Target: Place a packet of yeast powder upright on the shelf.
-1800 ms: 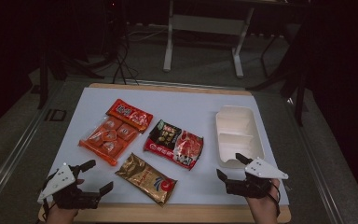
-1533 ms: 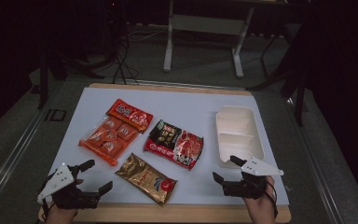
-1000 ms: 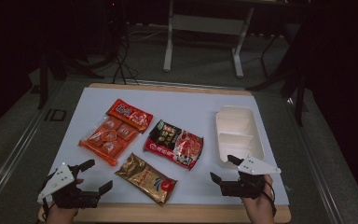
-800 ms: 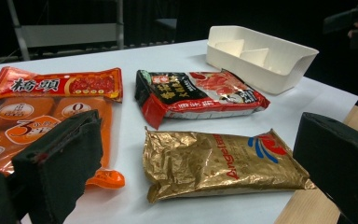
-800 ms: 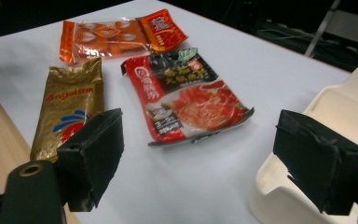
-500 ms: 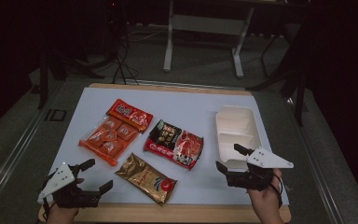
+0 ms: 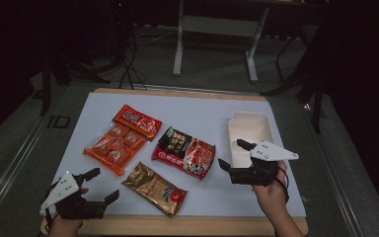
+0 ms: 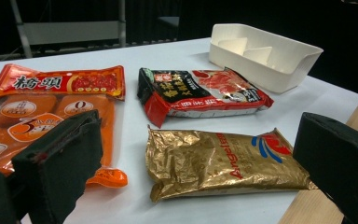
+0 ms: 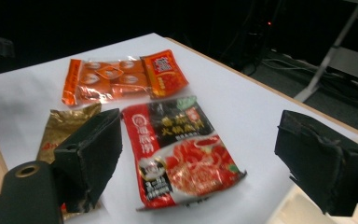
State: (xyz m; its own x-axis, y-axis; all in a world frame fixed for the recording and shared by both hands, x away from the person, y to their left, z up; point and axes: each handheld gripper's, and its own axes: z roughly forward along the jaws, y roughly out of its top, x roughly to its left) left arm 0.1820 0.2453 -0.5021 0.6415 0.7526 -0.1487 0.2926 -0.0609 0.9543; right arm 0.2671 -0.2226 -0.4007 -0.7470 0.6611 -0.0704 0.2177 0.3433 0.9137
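— White sheet over the wooden table (image 7: 197,116), high view: what differed from half a second before?

— The right gripper (image 7: 233,157) had crept a little forward and inward, sitting just beside the near end of the cream divided tray (image 7: 249,126), jaws spread wide and empty. The left gripper (image 7: 98,185) sat at the near left edge as before, jaws likewise apart, holding nothing. The packets had not shifted.

— Anything hard to read?

— The room behind was dark, and the packet print was too small. The tray's compartments looked empty, though the right gripper covered its near end.

— Left gripper view?

— Its two black jaws stood wide apart at the bottom corners. Between them lay the gold foil packet (image 8: 223,161); behind it the red-and-black noodle packet (image 8: 200,95), with the orange snack pack (image 8: 51,112) partly hidden behind the left jaw. The tray (image 8: 279,65) held nothing visible.

— Right gripper view?

— Jaws parted again, the noodle packet (image 9: 182,149) between them. The gold packet (image 9: 67,126) was mostly hidden by one jaw; the orange pack (image 9: 121,77) lay beyond.
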